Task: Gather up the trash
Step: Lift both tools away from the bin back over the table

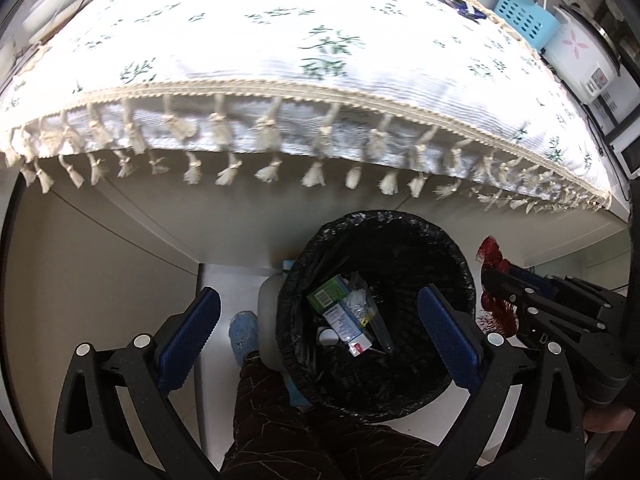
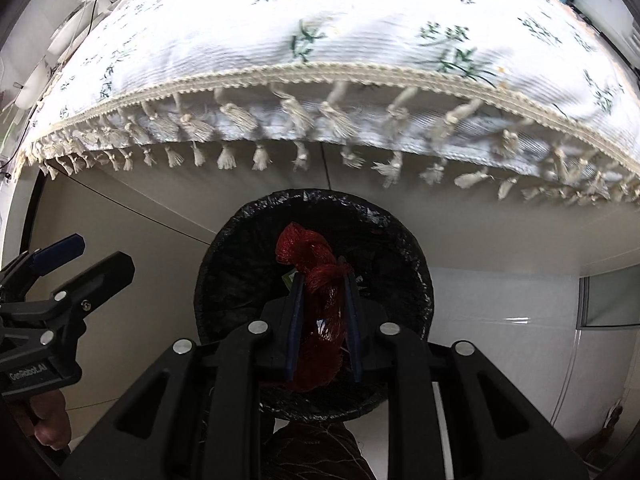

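Left tongs point(image 1: 318, 336): spread wide, nothing between the blue pads point(image 1: 188, 338), hanging over the near-left rim of the trash bin point(image 1: 460, 264) at the bottom of the left wrist frame.

Right tongs point(image 2: 323, 280): pinching a bunched red mesh bag point(image 2: 320, 304). Pads nearly together with the mesh squeezed between them; the loose end of the bag sticks up past the tips, the rest hangs back toward the camera. In the right wrist frame the bag sits dead centre, directly over the bin's mouth. Left wrist frame shows the same bag at the right edge, just outside the bin rim from that angle.

Bin: round, black liner point(image 2: 224, 264), on a white floor point(image 2: 500, 320) just below the desk edge. Already inside, centre of the left wrist frame: a green box point(image 1: 326, 294), a white and blue carton point(image 1: 344, 320), crumpled clear plastic wrap point(image 1: 360, 304).

Desk fills the upper half of both frames, covered by a white leaf-print tablecloth point(image 1: 240, 40) with a tasselled fringe point(image 1: 272, 128). Upper right in the left wrist frame: a blue perforated basket point(image 1: 524, 20) and a white rice cooker point(image 1: 580, 56).

A white plastic jug point(image 1: 268, 320) stands touching the bin's left side.
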Demonstrator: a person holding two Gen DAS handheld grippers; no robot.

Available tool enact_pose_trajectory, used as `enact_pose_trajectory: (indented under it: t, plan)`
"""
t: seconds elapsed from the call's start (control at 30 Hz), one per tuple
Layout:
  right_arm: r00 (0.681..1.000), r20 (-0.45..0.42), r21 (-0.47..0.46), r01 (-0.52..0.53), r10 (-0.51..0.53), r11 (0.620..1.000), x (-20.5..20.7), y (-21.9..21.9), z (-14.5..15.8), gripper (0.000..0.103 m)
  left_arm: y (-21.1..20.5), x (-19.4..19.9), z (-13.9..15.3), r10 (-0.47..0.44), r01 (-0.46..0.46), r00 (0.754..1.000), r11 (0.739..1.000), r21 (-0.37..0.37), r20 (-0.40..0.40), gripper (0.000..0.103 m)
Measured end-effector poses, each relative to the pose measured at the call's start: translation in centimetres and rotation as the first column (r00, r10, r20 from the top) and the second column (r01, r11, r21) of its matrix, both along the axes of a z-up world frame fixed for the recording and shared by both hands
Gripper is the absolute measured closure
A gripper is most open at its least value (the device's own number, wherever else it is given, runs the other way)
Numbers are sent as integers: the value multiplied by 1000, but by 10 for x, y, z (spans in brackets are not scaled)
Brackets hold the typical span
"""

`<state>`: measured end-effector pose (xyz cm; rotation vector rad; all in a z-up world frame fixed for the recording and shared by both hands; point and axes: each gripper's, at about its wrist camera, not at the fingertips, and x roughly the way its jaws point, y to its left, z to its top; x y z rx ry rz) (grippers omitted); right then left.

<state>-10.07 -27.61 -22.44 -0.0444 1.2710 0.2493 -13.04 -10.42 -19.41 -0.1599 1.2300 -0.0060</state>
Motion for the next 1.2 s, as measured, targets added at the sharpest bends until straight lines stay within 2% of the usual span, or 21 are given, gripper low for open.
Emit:
enact_pose_trajectory:
  t: [0.1,0.27,0.3,0.37,0.53,0.67,0.8,1.2]
  plan:
    - [1000,4,-2,5,-5,1000,1,1,1,73,4,1,-2,5,-4,1000,1000,4,-8,6]
    - [999,30,-24,34,-34,999,2,-4,9,41,9,2,-1,14,-14,1000,1000,1,-11,6]
    - [999,37,-25,41,-40,999,2,-5,12,38,10,2,1,12,-12,1000,1000,2,-8,6]
    - [997,45,-32,57,-55,998,3,-10,19,26,12,2,4,11,-11,1000,1000,11,-6,6]
    - [992,68,-18,104,-102,994,0,-26,45,11,19,0,27,16,-16,1000,1000,21,6,6]
    - [987,105,-19,121,-118,992,2,-33,69,9,23,2,47,24,-24,1000,1000,13,16,6]
    - [984,114,-23,141,-137,990,8,-38,91,9,22,10,65,-2,1,1000,999,38,16,6]
    - [975,164,-16,155,-150,988,40,-41,130,9,25,49,102,-23,21,999,999,45,44,6]
